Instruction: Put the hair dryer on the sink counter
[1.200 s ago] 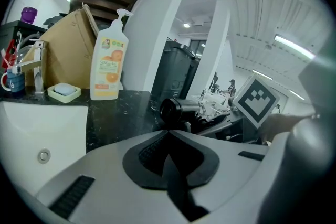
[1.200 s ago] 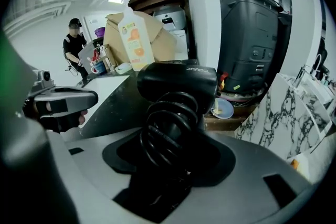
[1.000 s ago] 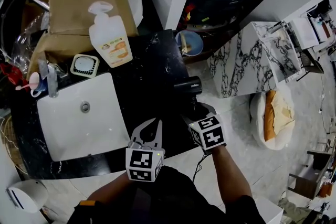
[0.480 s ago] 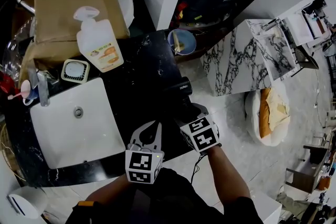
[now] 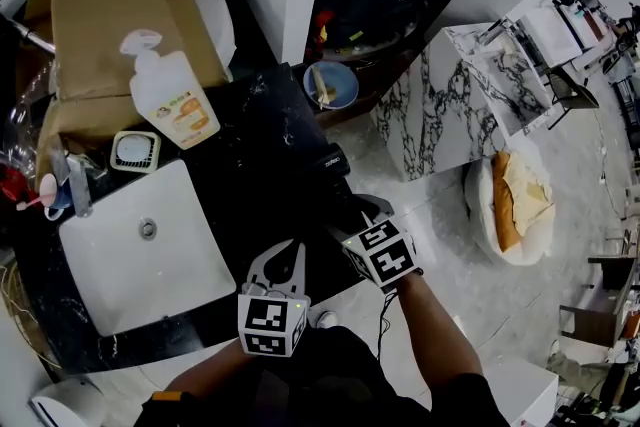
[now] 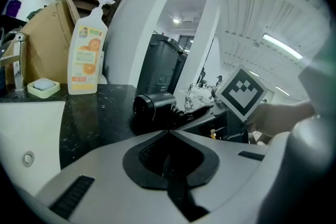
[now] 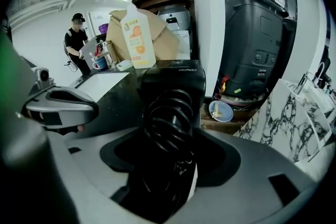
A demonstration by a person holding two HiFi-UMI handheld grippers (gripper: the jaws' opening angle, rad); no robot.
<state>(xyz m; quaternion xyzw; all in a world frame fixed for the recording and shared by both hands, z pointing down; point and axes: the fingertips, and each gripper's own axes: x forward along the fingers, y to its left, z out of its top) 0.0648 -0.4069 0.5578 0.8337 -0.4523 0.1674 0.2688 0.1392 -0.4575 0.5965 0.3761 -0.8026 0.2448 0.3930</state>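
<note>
The hair dryer (image 5: 327, 167) lies on the black sink counter (image 5: 265, 130), to the right of the white sink (image 5: 120, 265), nozzle end away from you and handle toward your right gripper (image 5: 352, 213). That gripper's jaws are opening, with the handle and its wound cord (image 7: 170, 113) between them; the pads look clear of it, though black on black makes contact hard to judge. Your left gripper (image 5: 291, 247) has its jaws together on nothing, beside the dryer.

Expect a rigid plastic shell, moderately heavy and weighted toward the barrel, so it will want to tip nose-down from a handle grip. The shell is likely smooth and slick. The cord wrap gives the pads bite (but it is springy and can shift under pressure). If you retake it, clamp the handle close to the barrel.
</note>
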